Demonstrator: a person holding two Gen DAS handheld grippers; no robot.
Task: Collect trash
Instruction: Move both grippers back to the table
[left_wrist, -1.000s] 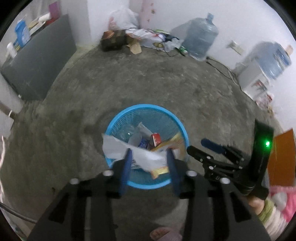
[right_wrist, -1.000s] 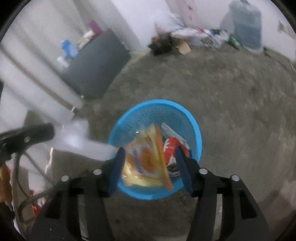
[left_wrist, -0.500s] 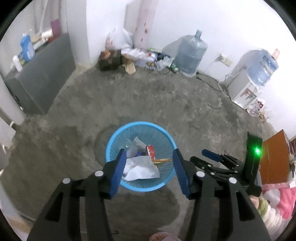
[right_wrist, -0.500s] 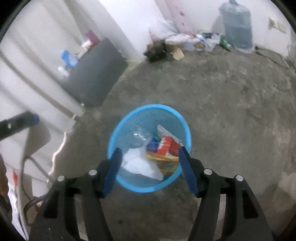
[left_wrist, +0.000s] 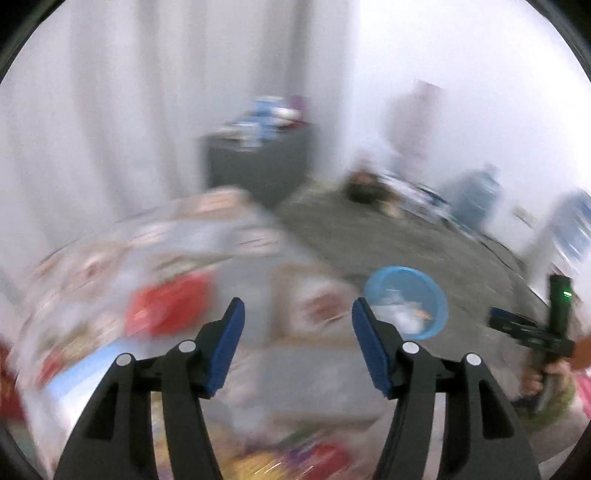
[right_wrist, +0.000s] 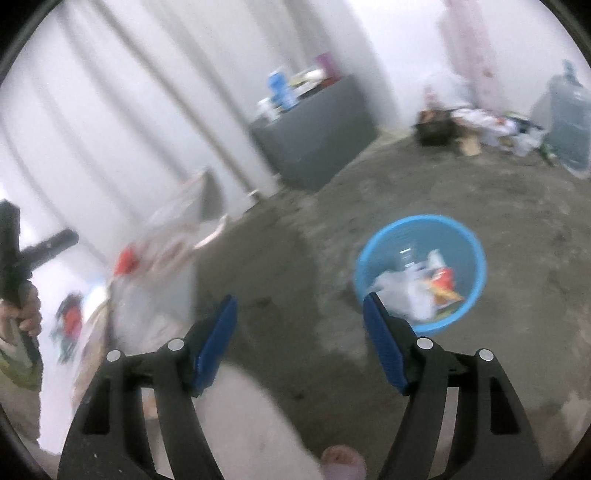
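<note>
Left gripper (left_wrist: 297, 345) jaws opening, nothing between; right gripper (right_wrist: 299, 341) likewise, empty. Blue basket (right_wrist: 476, 258) on floor holds collected trash. Remaining red wrapper (left_wrist: 166, 308) on cluttered table, left of basket; left gripper nearer, aimed over it.

I see a rough grey concrete floor (right_wrist: 424, 192) carrying a round blue plastic mesh basket (right_wrist: 476, 254). A dark grey low cabinet (right_wrist: 317, 136) stands on it by the white wall, with a clear blue-tinted water jug (right_wrist: 567, 122) and a heap of litter (right_wrist: 480, 129) (too blurred to sort) farther along.
</note>
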